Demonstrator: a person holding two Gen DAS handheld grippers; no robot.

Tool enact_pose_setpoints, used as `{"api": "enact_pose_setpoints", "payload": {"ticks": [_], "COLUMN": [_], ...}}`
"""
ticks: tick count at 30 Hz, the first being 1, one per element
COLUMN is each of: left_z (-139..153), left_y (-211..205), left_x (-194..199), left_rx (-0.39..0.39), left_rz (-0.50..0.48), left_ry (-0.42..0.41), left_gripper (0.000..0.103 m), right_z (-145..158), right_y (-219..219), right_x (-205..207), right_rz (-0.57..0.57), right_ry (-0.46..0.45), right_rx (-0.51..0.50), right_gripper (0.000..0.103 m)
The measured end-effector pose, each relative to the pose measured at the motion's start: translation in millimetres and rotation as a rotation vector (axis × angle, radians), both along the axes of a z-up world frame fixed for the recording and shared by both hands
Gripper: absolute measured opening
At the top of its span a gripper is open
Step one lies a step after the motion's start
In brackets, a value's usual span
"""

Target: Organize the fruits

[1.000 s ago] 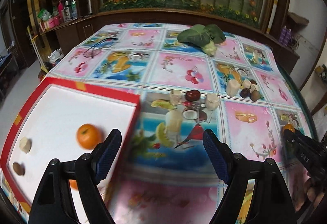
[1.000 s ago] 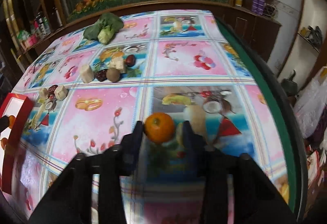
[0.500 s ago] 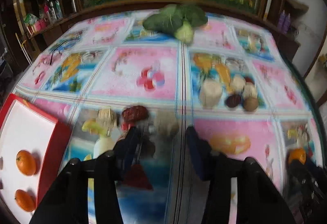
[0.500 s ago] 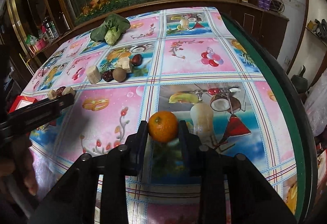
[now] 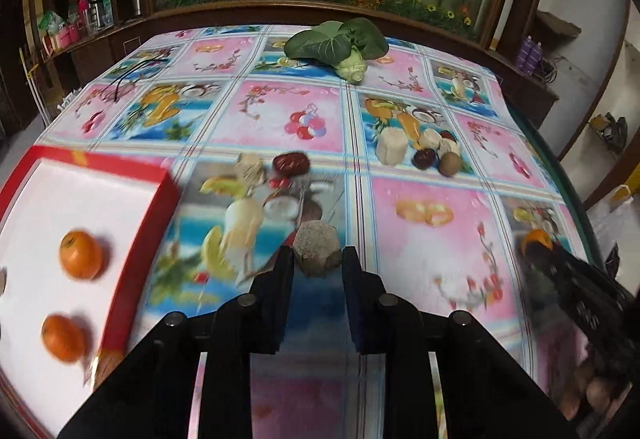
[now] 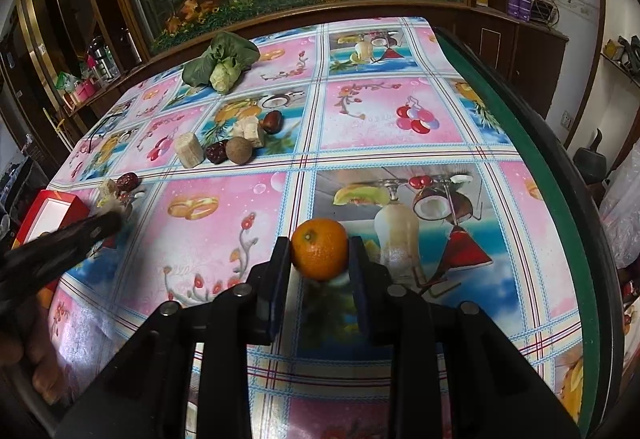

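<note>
Left gripper (image 5: 317,259) jaws just closed, clamped on a pale chunk (image 5: 316,247), right gripper (image 6: 320,253) clamped on an orange (image 6: 319,247), 2 oranges (image 5: 80,254) in red tray (image 5: 132,271)

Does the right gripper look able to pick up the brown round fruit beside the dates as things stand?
Probably not yet: the right gripper is shut on an orange. The brown round fruit itself lies uncovered.
</note>
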State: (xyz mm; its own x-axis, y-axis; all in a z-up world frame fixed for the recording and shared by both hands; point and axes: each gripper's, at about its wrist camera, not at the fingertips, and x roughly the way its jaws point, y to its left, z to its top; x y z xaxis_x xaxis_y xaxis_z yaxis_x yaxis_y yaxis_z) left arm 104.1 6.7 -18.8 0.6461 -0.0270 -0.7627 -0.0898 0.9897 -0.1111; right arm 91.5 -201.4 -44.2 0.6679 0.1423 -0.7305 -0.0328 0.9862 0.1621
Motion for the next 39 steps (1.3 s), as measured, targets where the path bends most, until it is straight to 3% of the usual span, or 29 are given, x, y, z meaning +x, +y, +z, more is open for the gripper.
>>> {"api": "enact_pose_setpoints", "payload": {"ticks": [7, 16, 29, 39], "left_z": [5.4, 18.4, 26.6, 30.0], "left_y": [12.3, 45.9, 87.1, 105.4], "left_x": [-59.9, -106.6, -130.6, -134.8], "left_rx": [-0.002, -0.032, -0.102, -0.138], "left_rz": [0.006, 0.006, 0.054, 0.078], "left_ry": [-0.027, -0.064, -0.122, -0.147], "left_gripper": [0.023, 0.023, 0.023, 0.023], "right_z": [2.9, 5.9, 41.4, 43.5], "right_y": [9.5, 24.5, 87.3, 104.8], "right_x": [-4.2, -11.2, -48.9, -61.2], "right_rz": [0.019, 0.021, 0.117, 0.127], "right_ry": [-0.020, -0.018, -0.078, -0.084], "right_rx": [-0.041, -0.106, -0.143, -0.126], "right_gripper": [0.030, 0.030, 0.030, 0.030]}}
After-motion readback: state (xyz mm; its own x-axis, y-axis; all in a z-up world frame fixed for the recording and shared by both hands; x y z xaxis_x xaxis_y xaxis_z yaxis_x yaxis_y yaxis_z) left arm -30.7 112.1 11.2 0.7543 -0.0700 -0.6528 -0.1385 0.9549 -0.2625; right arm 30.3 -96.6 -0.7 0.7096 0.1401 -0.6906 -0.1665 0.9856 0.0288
